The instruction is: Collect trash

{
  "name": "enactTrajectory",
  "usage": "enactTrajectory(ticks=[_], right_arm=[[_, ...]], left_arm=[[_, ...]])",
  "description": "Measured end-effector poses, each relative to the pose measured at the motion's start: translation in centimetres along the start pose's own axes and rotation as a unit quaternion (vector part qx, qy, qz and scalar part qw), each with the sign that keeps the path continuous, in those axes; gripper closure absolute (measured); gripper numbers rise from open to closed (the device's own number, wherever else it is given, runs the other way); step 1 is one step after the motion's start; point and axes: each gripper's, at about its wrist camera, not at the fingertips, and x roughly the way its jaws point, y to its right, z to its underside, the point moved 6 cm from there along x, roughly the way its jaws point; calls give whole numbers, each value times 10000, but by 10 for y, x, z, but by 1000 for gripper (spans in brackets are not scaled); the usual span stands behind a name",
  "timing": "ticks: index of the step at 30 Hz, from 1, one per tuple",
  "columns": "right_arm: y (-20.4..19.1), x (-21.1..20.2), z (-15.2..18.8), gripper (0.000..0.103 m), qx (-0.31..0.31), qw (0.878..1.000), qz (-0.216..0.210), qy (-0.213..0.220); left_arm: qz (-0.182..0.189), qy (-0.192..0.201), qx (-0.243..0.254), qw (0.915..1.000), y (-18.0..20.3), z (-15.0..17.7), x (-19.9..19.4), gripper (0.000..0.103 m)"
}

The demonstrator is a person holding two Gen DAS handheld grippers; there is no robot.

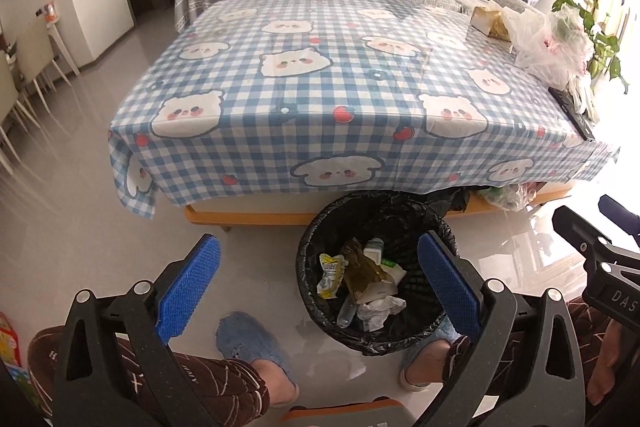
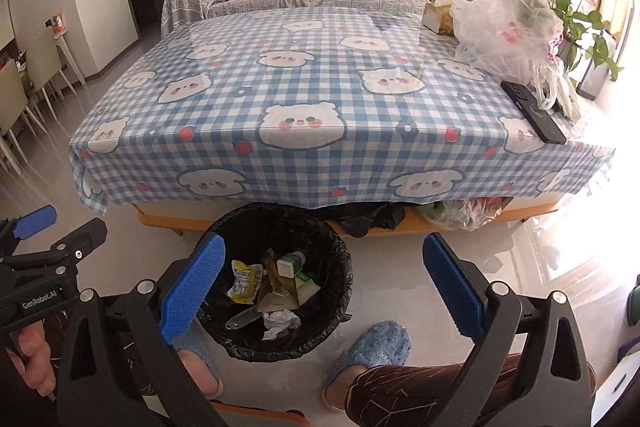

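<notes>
I am holding both my left gripper (image 1: 318, 289) and right gripper (image 2: 324, 291) wide and empty above the trash bin (image 1: 376, 273), the table (image 1: 320, 67) lying straight ahead.

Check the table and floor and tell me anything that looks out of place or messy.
The black phone lies at the table's near right corner, close to the edge, beside a heap of plastic bags. More bags and dark cloth are stuffed under the table. The trash bin stands upright with litter inside; nothing looks spilled on the floor.
</notes>
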Motion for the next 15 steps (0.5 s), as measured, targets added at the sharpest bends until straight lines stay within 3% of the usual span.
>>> enactTrajectory(ticks=[15], right_arm=[[-4,-1,0,8,-31,10000,24,18]], left_arm=[[32,3,-5,10000,1,0,0,6]])
